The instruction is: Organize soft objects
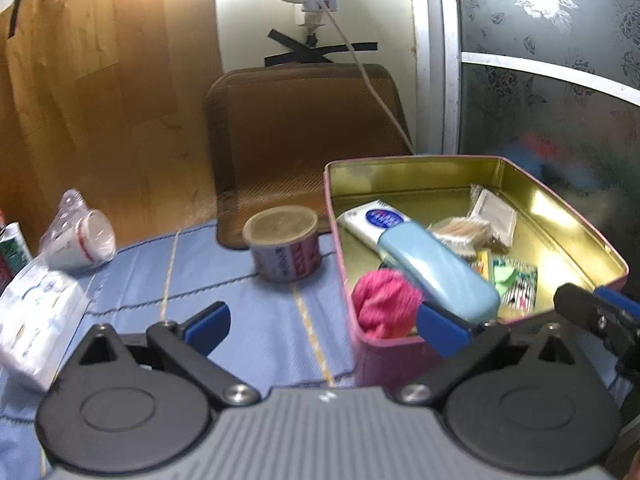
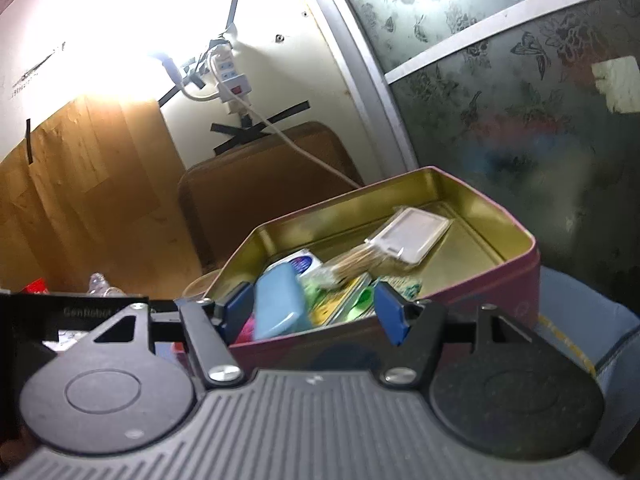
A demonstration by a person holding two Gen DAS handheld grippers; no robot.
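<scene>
A pink tin (image 1: 440, 159) with a gold inside stands on the blue cloth at the right. In it lie a pink soft ball (image 1: 382, 300), a light blue case (image 1: 436, 272), a tissue pack (image 1: 372, 220), cotton swabs (image 1: 464, 232) and green packets (image 1: 516, 284). My left gripper (image 1: 324, 328) is open and empty, its right finger over the tin's near left corner beside the pink ball. My right gripper (image 2: 314, 314) stands open at the tin's (image 2: 500, 276) near wall. The blue case (image 2: 280, 300) lies just beyond its left finger, untouched as far as I can see.
A lidded can (image 1: 284, 248) stands left of the tin. A white cup in a plastic bag (image 1: 80, 240) and a white packet (image 1: 36, 320) lie at the far left. A brown cushion (image 1: 304, 128) leans on the wall behind, with a cable across it.
</scene>
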